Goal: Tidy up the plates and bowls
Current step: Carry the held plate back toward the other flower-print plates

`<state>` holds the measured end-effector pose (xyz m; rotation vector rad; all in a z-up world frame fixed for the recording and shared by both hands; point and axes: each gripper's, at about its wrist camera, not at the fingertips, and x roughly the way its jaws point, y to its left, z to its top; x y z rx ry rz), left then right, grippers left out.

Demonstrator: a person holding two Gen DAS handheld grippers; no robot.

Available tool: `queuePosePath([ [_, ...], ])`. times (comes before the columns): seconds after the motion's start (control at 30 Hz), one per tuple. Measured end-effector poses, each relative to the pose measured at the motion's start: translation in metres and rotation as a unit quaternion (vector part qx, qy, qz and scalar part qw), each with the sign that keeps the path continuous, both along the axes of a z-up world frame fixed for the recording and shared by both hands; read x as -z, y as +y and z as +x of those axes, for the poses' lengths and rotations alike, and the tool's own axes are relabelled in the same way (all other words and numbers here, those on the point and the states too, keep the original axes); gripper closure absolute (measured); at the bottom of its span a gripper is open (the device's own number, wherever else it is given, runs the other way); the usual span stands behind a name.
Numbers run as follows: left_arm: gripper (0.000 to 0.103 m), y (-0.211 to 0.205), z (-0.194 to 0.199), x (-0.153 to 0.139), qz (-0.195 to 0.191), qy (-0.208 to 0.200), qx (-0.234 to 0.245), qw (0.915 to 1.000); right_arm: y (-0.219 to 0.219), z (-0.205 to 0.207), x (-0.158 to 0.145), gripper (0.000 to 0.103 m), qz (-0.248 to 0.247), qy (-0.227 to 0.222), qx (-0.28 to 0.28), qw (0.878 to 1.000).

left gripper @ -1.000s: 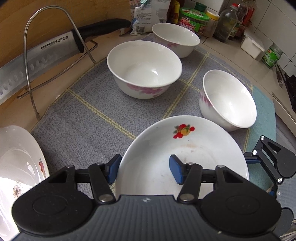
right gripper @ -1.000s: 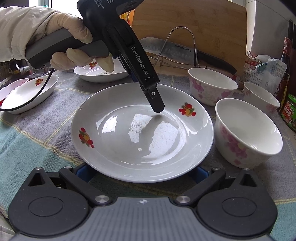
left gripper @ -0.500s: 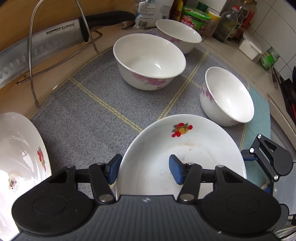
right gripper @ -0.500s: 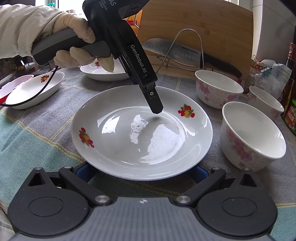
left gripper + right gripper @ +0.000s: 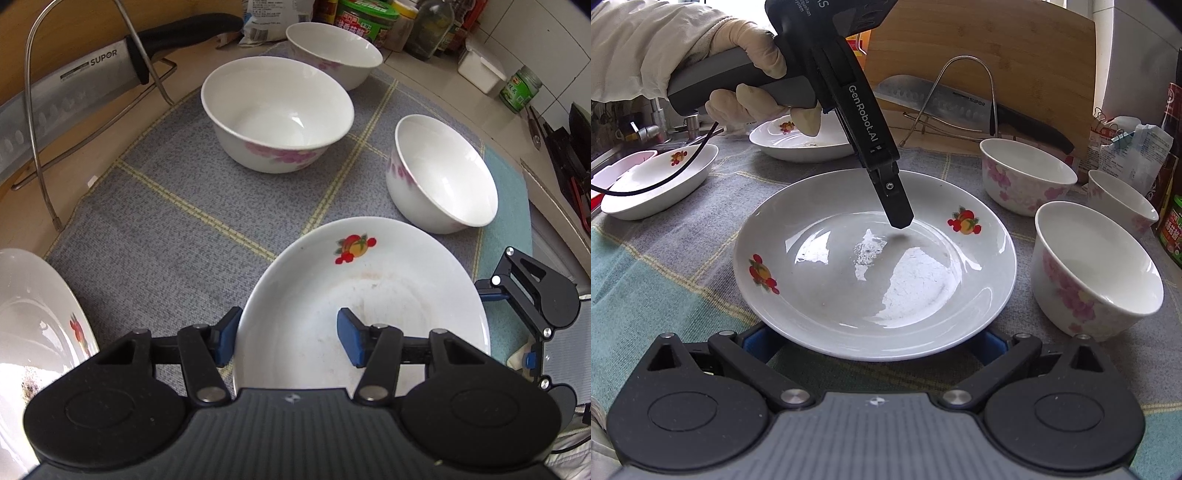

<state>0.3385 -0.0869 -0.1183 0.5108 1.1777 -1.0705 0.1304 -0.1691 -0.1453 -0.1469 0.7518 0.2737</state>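
A white plate (image 5: 871, 295) with red fruit prints lies on the checked cloth (image 5: 665, 266). My left gripper (image 5: 288, 341) comes down on its far rim. One blue pad (image 5: 225, 339) sits outside the rim and the other inside the well, shut on the plate (image 5: 369, 288). Its inner finger (image 5: 894, 199) touches the well. My right gripper (image 5: 873, 341) is open at the near rim, its pads half hidden under the edge. It also shows beside the plate as the right gripper (image 5: 508, 326). Three floral bowls (image 5: 277, 110) (image 5: 332, 51) (image 5: 443, 170) stand upright beyond.
A second plate (image 5: 801, 140) and an oval dish (image 5: 657, 181) lie behind, to the left. A knife (image 5: 74, 85) rests on a wire rack against a wooden board (image 5: 997, 44). Jars and bottles (image 5: 365, 18) line the back right. A gloved hand (image 5: 746, 55) holds the left gripper.
The left gripper has tipped slightly steeper over the plate, with its pads still on the same rim. The plate, the bowls and the right gripper have not moved.
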Motion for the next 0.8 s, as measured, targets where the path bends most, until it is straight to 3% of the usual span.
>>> queuePosePath([
  [0.37, 0.049, 0.001, -0.004, -0.006, -0.003, -0.011, 0.000, 0.9999, 0.001, -0.001, -0.001, 0.000, -0.012, 0.004, -0.003, 1.000],
  [0.8, 0.049, 0.020, -0.018, -0.020, -0.007, -0.025, -0.039, 0.9989, -0.001, -0.002, -0.011, 0.000, -0.005, 0.010, -0.043, 0.999],
])
